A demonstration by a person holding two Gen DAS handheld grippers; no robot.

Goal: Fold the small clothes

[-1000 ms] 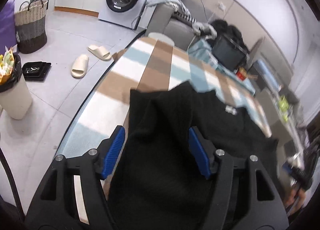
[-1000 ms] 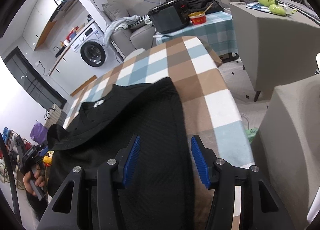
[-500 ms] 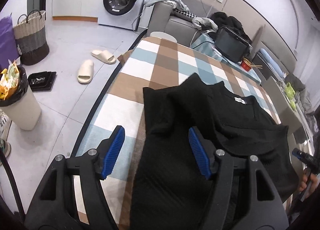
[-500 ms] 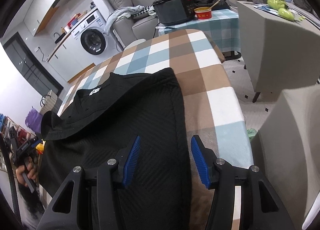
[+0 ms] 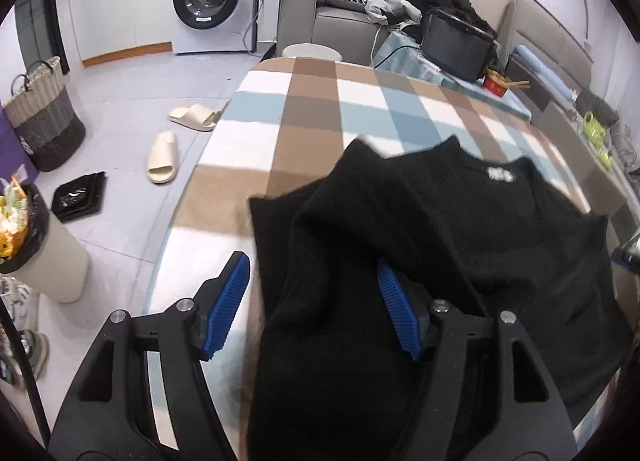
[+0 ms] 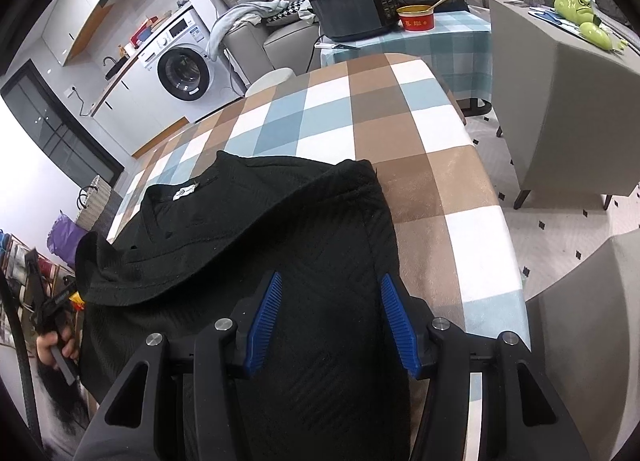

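Note:
A black knit garment [image 5: 460, 229] lies on the checked table [image 5: 320, 109], its white neck label [image 5: 500, 173] facing up and one side folded inward. My left gripper [image 5: 311, 265] hovers over the garment's left part, open; cloth lies between the blue pads and laps over the right finger, while the left pad stands apart from it. In the right wrist view the same garment [image 6: 280, 229] spreads under my right gripper [image 6: 331, 279], which is open near the cloth's right edge. A hand holding the left gripper [image 6: 52, 313] shows at the lower left.
The table's edge [image 6: 496, 201] curves close on the right, with a grey cabinet [image 6: 560, 101] beyond it. A black appliance [image 6: 352, 9] and a red bowl [image 6: 416, 17] stand on a side table. Slippers [image 5: 164, 157], a bin [image 5: 44, 249] and a basket [image 5: 40, 113] are on the floor.
Both views have shifted over the garment, and the left one has rolled, so the room stands more upright. The jaws of both grippers stand as wide as before.

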